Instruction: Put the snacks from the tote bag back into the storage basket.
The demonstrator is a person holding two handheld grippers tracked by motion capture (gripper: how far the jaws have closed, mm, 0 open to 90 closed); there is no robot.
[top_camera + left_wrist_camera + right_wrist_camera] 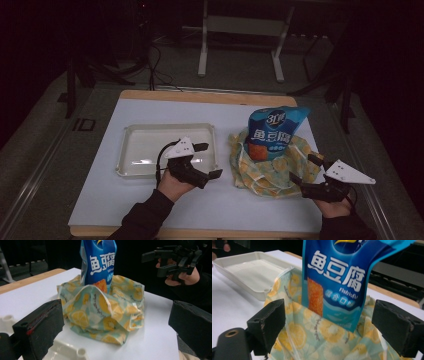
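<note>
A blue snack bag (273,130) (98,262) (342,282) stands upright inside a crumpled cloth bag (272,167) (105,315) (317,340) printed with lemons, right of the table's middle. My left gripper (207,160) (115,327) is open over the tray's right end, left of the cloth bag, and holds nothing. My right gripper (305,167) (328,327) is open at the cloth bag's right edge, its jaws wide on either side of the bag without touching it. It appears far off in the left gripper view (160,261).
A white plastic tray (135,150) (249,272) lies left of the cloth bag on the white tabletop (150,200). A wooden strip (200,96) runs along the table's far edge. Metal stand legs (202,55) are on the dark floor behind.
</note>
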